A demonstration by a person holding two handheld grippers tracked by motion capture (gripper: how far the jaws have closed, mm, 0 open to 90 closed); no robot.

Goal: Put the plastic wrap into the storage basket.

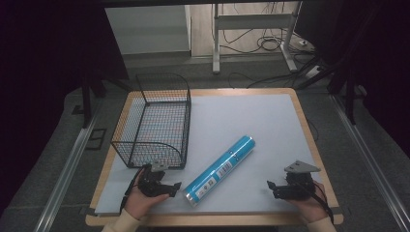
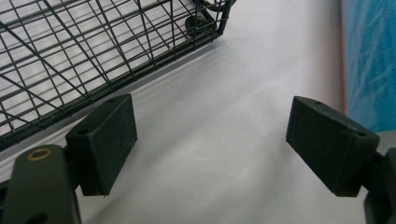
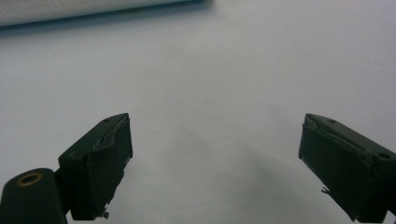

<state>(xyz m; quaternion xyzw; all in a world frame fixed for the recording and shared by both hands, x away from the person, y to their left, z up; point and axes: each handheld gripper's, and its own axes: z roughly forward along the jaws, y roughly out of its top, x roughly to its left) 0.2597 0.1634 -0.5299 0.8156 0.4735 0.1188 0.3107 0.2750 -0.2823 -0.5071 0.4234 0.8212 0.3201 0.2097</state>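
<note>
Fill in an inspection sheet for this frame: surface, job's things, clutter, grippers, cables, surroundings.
Surface: white mat on a wooden table, no spills seen.
Job's things: black wire basket at the left of the mat, empty; blue tube lying diagonally at the centre front, apart from the basket.
Clutter: nothing seen.
Grippers: left gripper held low just in front of the basket, jaws open, nothing between them; right gripper at the front right, jaws open, nothing between them.
Cables: a black cable trails from each gripper toward the person; loose cables lie on the floor beyond the table.
Surroundings: metal desk frame behind the table, dark curtains at both sides.
</note>
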